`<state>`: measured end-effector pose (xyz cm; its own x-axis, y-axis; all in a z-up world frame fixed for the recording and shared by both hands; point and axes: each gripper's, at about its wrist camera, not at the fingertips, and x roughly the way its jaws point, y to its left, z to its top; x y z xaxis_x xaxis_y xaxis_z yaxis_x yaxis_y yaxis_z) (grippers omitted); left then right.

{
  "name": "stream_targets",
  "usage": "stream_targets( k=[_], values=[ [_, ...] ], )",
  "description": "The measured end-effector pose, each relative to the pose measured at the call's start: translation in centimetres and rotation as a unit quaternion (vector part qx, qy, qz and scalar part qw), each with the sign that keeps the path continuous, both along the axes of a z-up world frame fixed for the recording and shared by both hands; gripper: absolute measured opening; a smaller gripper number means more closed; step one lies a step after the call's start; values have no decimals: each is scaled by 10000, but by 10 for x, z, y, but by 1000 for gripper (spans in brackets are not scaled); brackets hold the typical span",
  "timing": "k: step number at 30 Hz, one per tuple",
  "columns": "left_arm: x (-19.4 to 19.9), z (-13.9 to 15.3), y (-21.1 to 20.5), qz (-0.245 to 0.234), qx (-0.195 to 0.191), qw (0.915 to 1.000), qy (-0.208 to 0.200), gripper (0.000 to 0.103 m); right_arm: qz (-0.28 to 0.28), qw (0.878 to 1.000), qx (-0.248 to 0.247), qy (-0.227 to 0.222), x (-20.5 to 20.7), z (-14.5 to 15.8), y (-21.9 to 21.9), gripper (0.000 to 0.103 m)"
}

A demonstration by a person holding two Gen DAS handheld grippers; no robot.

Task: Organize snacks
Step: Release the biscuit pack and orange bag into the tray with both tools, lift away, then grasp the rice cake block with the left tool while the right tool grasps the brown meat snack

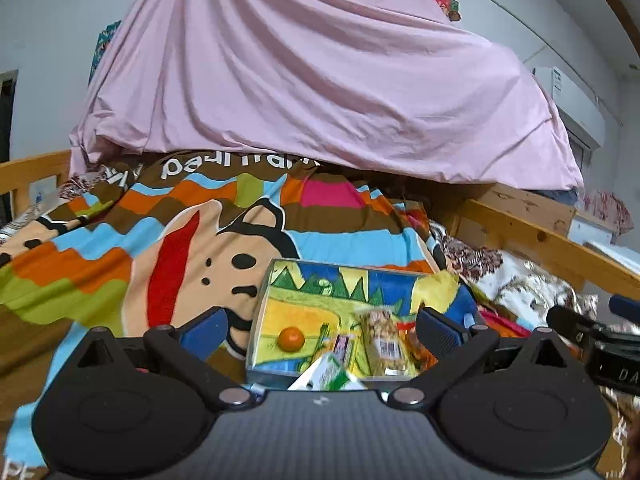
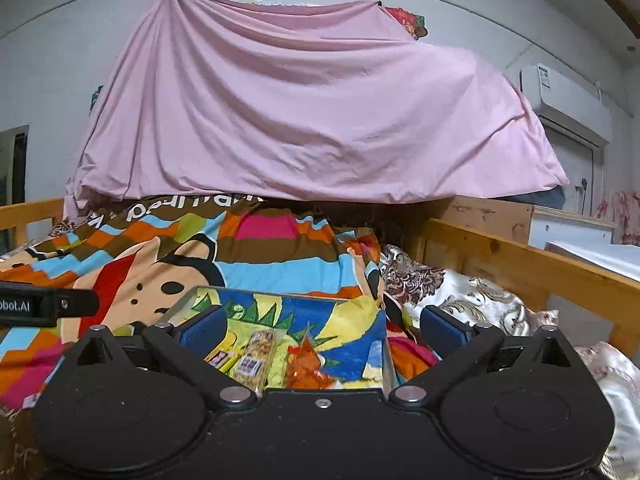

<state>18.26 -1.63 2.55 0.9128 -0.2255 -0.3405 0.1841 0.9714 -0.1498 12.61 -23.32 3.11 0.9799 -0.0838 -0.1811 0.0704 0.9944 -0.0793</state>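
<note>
A clear box (image 1: 261, 308) lined with a bright cartoon cloth lies on the bed. Inside it are a small orange (image 1: 291, 339), a nut packet (image 1: 386, 344), a little purple packet (image 1: 342, 346) and an orange snack bag (image 1: 420, 350). A green-and-white packet (image 1: 328, 372) sits at its near edge. My left gripper (image 1: 322, 332) hovers open in front of the box, holding nothing. In the right wrist view, the box (image 2: 280, 295) shows the nut packet (image 2: 256, 356) and the orange bag (image 2: 308, 366). My right gripper (image 2: 322, 330) is open and holds nothing.
A striped cartoon blanket (image 1: 160, 240) covers the bed, under a hanging pink sheet (image 1: 320, 80). A wooden bed rail (image 2: 520, 264) runs along the right, with flowered bedding (image 2: 460, 296) beside it. The other gripper shows at each view's edge: right gripper (image 1: 600, 340), left gripper (image 2: 40, 304).
</note>
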Motion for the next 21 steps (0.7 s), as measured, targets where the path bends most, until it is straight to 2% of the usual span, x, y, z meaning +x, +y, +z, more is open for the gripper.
stream_targets(
  k=[9,13,21],
  values=[
    [-50,-2,9,-34,229,9997,42,103,-36,9997,82,216,-45,-4,5,102],
    [-66,-6,14,-26,306,9994,184,103,-87,9993,61,365,-59,-6,6,102],
    [-86,-13,19,-121,420,9977,513,103,-128,9949,-13,998,-72,-23,10,102]
  ],
)
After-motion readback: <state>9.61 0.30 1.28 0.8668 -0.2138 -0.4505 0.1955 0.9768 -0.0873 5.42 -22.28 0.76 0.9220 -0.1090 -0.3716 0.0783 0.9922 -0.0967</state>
